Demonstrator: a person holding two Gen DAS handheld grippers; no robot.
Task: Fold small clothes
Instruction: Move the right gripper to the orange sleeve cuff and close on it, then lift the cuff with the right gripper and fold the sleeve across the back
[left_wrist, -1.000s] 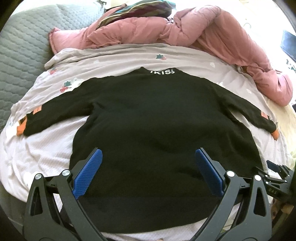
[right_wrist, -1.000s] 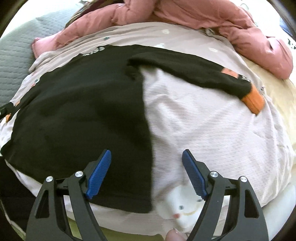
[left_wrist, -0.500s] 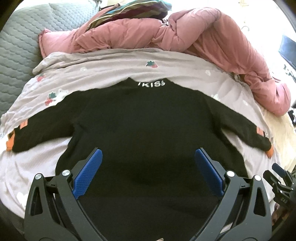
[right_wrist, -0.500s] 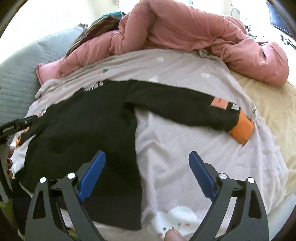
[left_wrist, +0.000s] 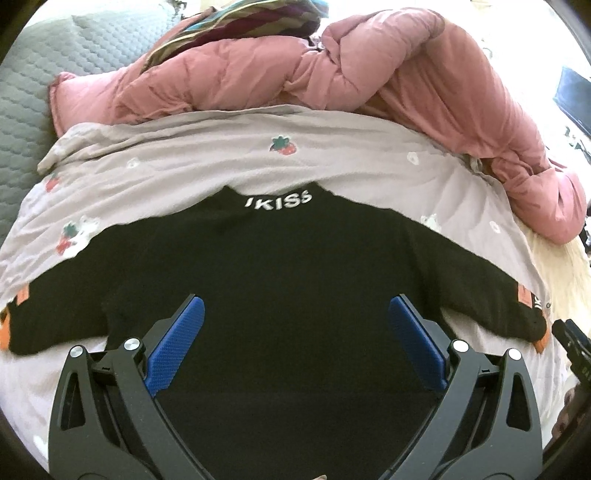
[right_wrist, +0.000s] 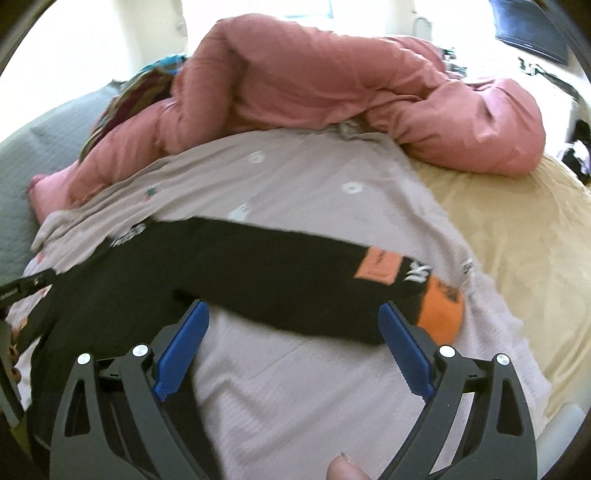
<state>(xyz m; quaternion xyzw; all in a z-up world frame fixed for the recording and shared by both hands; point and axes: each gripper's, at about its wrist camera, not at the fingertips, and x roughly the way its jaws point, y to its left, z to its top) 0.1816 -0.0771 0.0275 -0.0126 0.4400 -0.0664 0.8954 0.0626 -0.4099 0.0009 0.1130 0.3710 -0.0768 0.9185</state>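
A black sweater (left_wrist: 295, 295) lettered "KISS" at the collar lies flat on the pale blanket (left_wrist: 207, 162) covering the bed, both sleeves spread toward the blanket's side edges. My left tool (left_wrist: 295, 343) hovers over the sweater's lower body, its blue pads (left_wrist: 173, 350) spread wide with nothing between them. My right tool (right_wrist: 293, 347) hangs just above the sweater's right sleeve (right_wrist: 280, 273), jaws likewise wide apart and gripping nothing; the sleeve's orange cuff (right_wrist: 441, 310) lies just beyond the right-hand pad, near the blanket's right edge. A crumpled pink puffer jacket (left_wrist: 369, 70) lies along the blanket's far edge, with a striped cloth (left_wrist: 240, 22) bunched behind it and a yellow sheet (right_wrist: 517, 236) showing at the bed's right side.
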